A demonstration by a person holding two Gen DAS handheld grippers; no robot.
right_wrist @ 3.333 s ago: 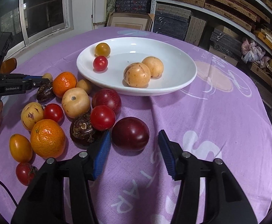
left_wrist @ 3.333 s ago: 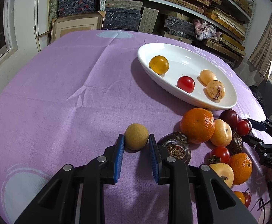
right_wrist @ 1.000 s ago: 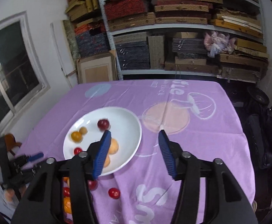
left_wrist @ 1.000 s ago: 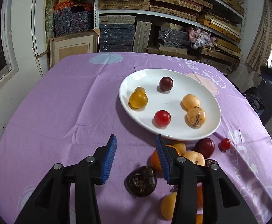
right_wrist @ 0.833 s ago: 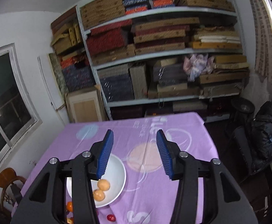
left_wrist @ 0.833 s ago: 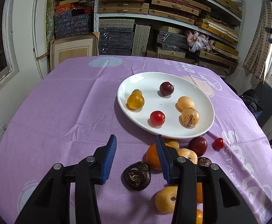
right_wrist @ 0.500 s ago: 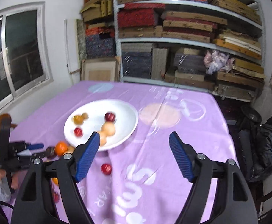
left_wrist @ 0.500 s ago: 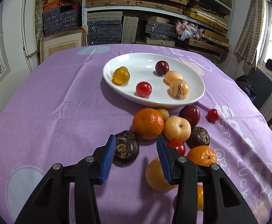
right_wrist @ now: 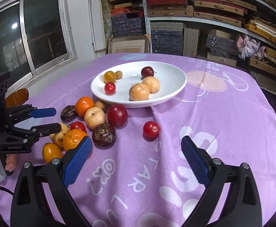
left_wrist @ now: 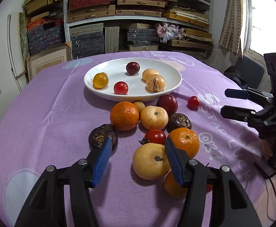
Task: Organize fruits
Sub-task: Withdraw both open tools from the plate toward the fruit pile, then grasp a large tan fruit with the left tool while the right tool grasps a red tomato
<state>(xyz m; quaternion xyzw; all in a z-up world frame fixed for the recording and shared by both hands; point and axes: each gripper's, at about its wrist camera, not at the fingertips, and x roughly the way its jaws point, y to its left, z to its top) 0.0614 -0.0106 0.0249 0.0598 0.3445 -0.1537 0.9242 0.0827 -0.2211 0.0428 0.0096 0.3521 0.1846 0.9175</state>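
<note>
A white oval plate (left_wrist: 168, 92) (right_wrist: 174, 92) holds several small fruits on the purple tablecloth. In front of it lies a pile of loose fruit: an orange (left_wrist: 124, 115), pale yellow fruits (left_wrist: 150, 161), dark plums (left_wrist: 166, 102), tomatoes and dark brown fruits (left_wrist: 102, 137). My left gripper (left_wrist: 138, 151) is open and empty, low over the near end of the pile, the yellow fruit by its right finger. My right gripper (right_wrist: 135, 157) is wide open and empty, just short of a lone red tomato (right_wrist: 151, 129) (left_wrist: 193, 102).
Shelves stacked with boxes (left_wrist: 138, 19) stand behind the table. A window (right_wrist: 30, 36) is on the left wall. A framed panel (left_wrist: 47, 60) leans by the table's far edge. A wooden chair back (right_wrist: 16, 96) shows at the left. A cable (left_wrist: 270, 172) hangs at the table's right edge.
Both grippers have come down toward the table. The left has moved closer over the fruit pile. The right has dropped from high above to just behind the lone tomato, jaws wider.
</note>
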